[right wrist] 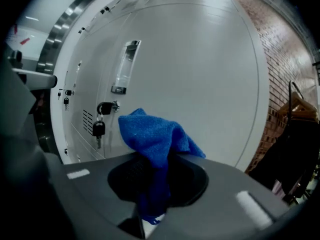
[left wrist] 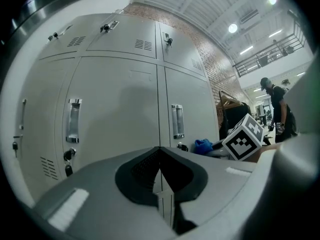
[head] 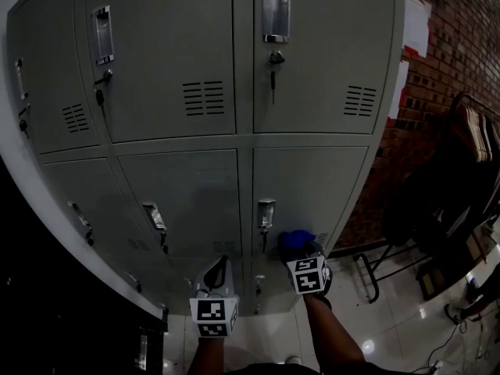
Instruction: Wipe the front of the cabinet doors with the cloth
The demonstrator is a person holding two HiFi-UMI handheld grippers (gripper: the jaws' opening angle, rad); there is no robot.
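Note:
A grey metal locker cabinet [head: 234, 69] fills the head view, its doors running down to the floor. My right gripper [head: 301, 247] is shut on a blue cloth [head: 294, 239], held just off the lower right door [head: 308, 194] beside its recessed handle [head: 266, 213]. In the right gripper view the blue cloth [right wrist: 155, 139] bunches out of the closed jaws in front of the door [right wrist: 200, 74], near a handle [right wrist: 125, 66] and a hanging key [right wrist: 98, 129]. My left gripper [head: 219, 266] is shut and empty, low before the middle door [left wrist: 115, 109].
A brick wall [head: 445, 69] rises right of the cabinet. Dark chairs and hanging clothes [head: 461, 178] stand at the right over a glossy tiled floor [head: 391, 326]. A person [left wrist: 275, 109] stands far off in the left gripper view. Keys hang in several locks.

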